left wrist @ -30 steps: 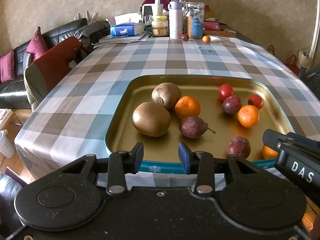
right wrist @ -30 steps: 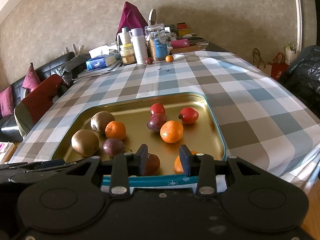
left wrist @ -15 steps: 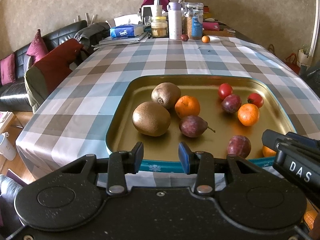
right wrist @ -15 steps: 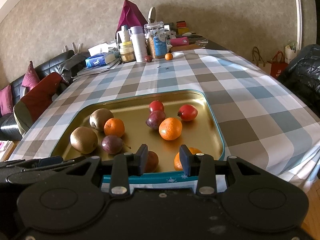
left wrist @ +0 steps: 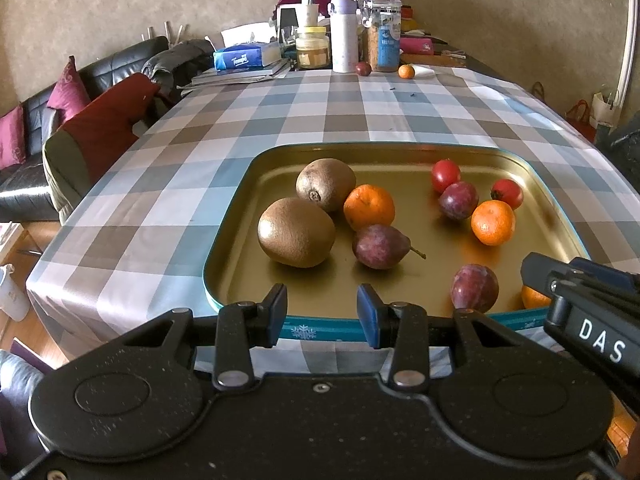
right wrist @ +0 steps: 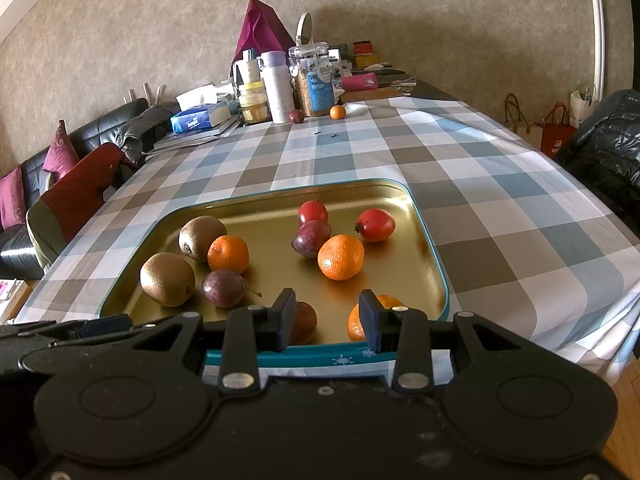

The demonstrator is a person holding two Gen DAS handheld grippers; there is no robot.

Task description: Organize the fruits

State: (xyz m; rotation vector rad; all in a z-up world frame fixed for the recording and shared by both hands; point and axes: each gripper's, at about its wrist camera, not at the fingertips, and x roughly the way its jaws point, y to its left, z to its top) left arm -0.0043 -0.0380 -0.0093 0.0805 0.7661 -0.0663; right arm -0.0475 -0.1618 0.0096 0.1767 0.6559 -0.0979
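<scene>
Fruits lay loose in the shallow gold metal tray with a teal rim [left wrist: 224,248] [right wrist: 430,256], which sat at the near end of the bench under a grey, blue and white checked cloth [left wrist: 168,200] [right wrist: 500,216]. On the tray's left were two brown kiwis [left wrist: 296,232] [right wrist: 168,279], the nearer one just beside the farther one [left wrist: 326,184] [right wrist: 201,237]. An orange tangerine [left wrist: 369,206] [right wrist: 228,254] touched the far kiwi, and a purple stemmed passion fruit [left wrist: 380,246] [right wrist: 223,288] lay just near of it. To the right sat two small red tomatoes [left wrist: 445,175] [right wrist: 313,213] and [left wrist: 507,193] [right wrist: 375,225], a dark plum [left wrist: 458,201] [right wrist: 311,239] and a second tangerine [left wrist: 493,222] [right wrist: 341,257] close together. At the near rim lay another plum [left wrist: 475,287] [right wrist: 303,322] and a third tangerine [left wrist: 534,298] [right wrist: 356,322].

I held my left jaws [left wrist: 322,310] spread and empty, just short of the tray's near rim. My right jaws [right wrist: 326,320] were also spread and empty, at the near rim, with the near plum and tangerine showing past each fingertip. At the bench's far end stood a white bottle [left wrist: 345,36] [right wrist: 278,87], a clear jar with a blue label [left wrist: 383,36] [right wrist: 314,82] and a blue tissue box [left wrist: 242,56] [right wrist: 200,118], with a lone plum [left wrist: 363,68] [right wrist: 296,116] and tangerine [left wrist: 406,71] [right wrist: 337,112] beside them.
</scene>
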